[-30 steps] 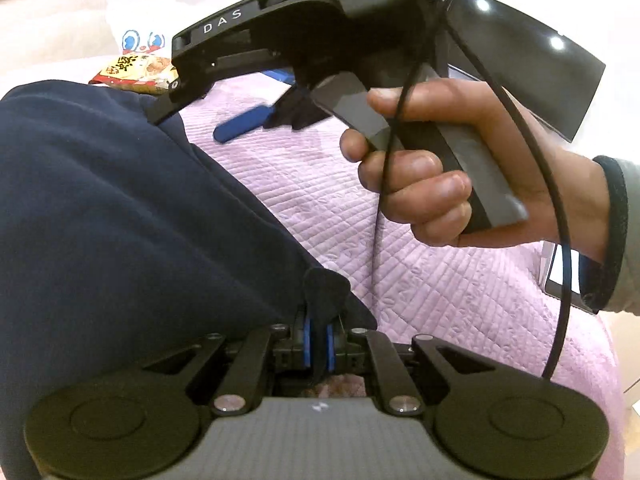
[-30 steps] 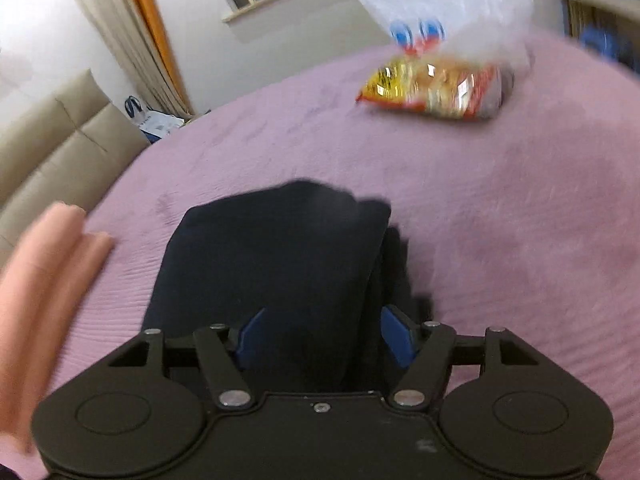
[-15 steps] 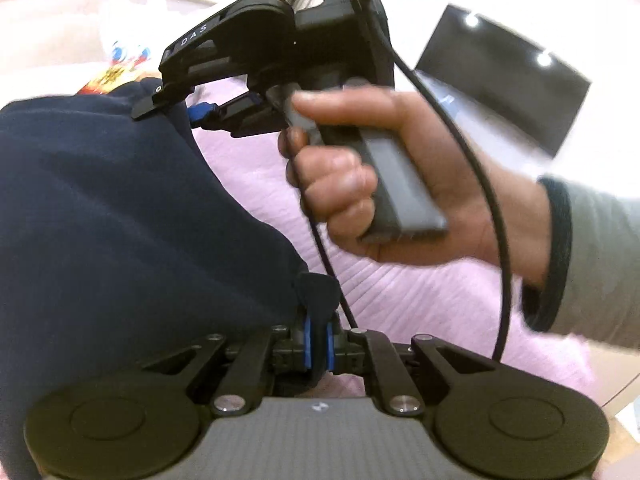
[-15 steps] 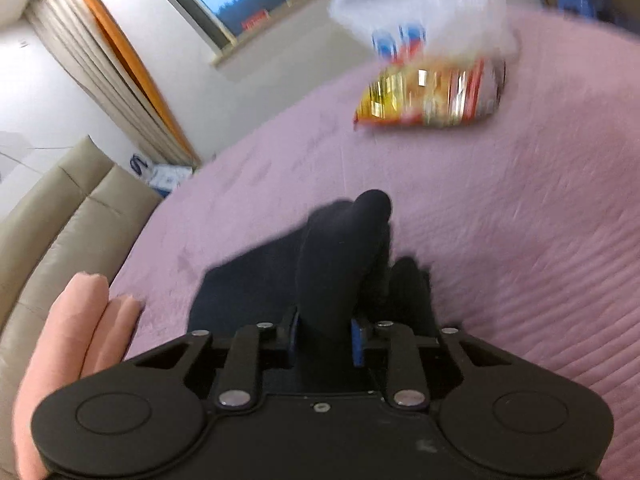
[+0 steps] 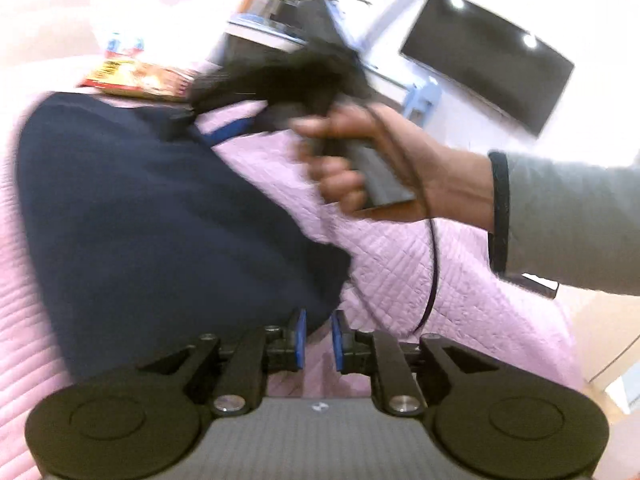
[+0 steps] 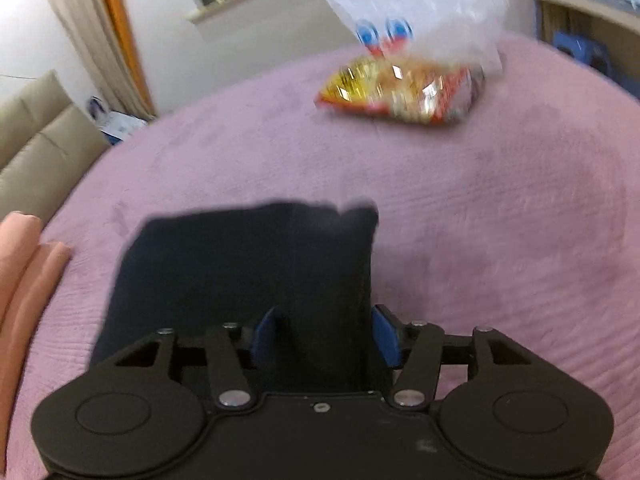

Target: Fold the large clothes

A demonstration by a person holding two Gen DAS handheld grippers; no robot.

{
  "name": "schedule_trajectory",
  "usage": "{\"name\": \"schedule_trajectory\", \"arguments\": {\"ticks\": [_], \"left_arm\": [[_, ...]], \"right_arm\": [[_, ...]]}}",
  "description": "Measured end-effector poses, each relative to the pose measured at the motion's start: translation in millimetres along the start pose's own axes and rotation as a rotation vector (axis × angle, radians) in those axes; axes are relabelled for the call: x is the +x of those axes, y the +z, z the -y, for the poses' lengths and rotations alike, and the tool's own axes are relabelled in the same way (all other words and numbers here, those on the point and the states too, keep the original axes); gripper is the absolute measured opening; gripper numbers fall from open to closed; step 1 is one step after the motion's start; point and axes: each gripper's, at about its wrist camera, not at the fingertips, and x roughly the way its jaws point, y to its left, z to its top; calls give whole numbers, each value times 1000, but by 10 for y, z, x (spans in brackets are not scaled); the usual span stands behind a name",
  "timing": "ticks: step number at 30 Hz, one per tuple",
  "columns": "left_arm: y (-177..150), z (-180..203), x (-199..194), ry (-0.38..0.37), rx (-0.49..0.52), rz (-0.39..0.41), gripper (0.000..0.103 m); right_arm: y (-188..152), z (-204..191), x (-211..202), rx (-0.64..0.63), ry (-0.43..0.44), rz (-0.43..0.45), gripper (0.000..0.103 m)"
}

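Only on the left wrist view, a hand [image 5: 384, 168] grips the right gripper [image 5: 224, 132].

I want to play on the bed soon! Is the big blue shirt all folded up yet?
Nearly, it looks like. The navy garment already lies as a compact folded block on the pink bedspread. Both the left gripper and the right gripper are opening, cloth still between the right one's pads. What's left: pulling both clear, maybe a tidy-up.
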Motion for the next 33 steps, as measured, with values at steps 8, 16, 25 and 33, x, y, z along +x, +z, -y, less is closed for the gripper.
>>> {"name": "schedule_trajectory", "arguments": {"ticks": [8, 16, 25, 33], "left_arm": [[141, -598, -730, 101, -163, 181, 12], [-52, -716, 64, 9, -235, 120, 11], [10, -598, -29, 61, -191, 119, 11], [-41, -462, -304, 102, -230, 131, 12]], "right_arm": [[230, -826, -65, -269, 85, 105, 19], [-102, -821, 975, -313, -87, -74, 9], [-99, -677, 186, -214, -53, -27, 11], [-967, -773, -536, -230, -92, -175, 12]]}}
